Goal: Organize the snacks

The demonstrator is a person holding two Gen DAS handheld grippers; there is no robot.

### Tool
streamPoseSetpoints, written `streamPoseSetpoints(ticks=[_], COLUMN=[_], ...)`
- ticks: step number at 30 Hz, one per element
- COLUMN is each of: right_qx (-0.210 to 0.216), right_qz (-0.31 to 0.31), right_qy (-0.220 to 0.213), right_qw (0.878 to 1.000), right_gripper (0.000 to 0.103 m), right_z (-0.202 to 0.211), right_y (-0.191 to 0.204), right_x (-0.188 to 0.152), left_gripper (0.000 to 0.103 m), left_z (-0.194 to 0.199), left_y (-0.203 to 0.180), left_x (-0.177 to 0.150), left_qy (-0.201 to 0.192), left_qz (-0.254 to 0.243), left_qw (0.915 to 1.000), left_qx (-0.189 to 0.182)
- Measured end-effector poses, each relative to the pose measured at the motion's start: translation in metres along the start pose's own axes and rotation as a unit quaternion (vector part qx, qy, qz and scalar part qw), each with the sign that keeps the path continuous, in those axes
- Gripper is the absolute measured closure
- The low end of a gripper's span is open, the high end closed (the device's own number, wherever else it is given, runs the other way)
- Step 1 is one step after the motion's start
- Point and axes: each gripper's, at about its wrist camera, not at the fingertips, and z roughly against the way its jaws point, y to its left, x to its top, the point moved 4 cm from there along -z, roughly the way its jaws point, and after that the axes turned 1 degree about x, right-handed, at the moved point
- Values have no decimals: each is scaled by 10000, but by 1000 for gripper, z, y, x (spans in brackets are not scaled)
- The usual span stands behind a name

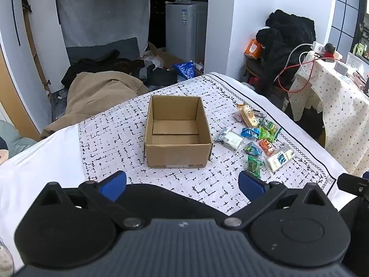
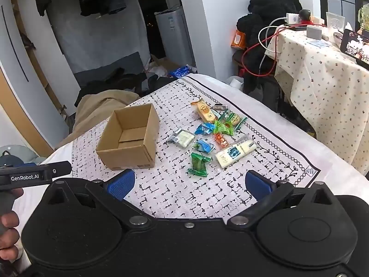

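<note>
An open cardboard box (image 1: 177,133) sits on a tabletop (image 1: 41,161) covered by a white cloth printed with black broken lines (image 1: 110,143) and bordered by a leafy vine pattern. The box is plain brown corrugated card, rectangular, its top open and its inside bare apart from the folded bottom flaps. To its right, apart from it, lies a loose cluster of wrapped snacks (image 1: 256,136): a yellow-orange packet (image 1: 248,115) farthest away, a clear-wrapped pale block (image 1: 229,139) nearest the box, a long white bar with a blue label (image 2: 235,152), a crinkly green packet (image 2: 198,164) closest to the camera, and small blue (image 2: 204,129), green and orange pieces between them. The wrappers look glossy and creased.

Between the box and the near edge of the tabletop runs a bare strip of cloth, and bare cloth also lies left of the box. The snack cluster reaches close to the vine border on the right side, beyond which the cloth falls away.

The left claw (image 1: 182,184) hangs over the near strip in front of the box, its blue-padded fingers spread wide with nothing between them. The right claw (image 2: 189,184) hovers over the cloth just before the green packet, likewise spread wide and holding nothing. A hand (image 2: 8,226) grips the left device's handle at the edge of the right view.
</note>
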Motion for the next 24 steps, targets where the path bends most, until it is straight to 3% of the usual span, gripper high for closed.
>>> streamPoseSetpoints(ticks=[24], right_qx=[81], right_qz=[37], right_qy=[31], right_qw=[10000], right_gripper=[0], right_z=[-5], right_y=[6], right_x=[-1], left_gripper=[0], left_z=[-5], left_y=[11], left_x=[-3], left_qy=[-34], left_qz=[75], left_qw=[9999], left_qx=[82])
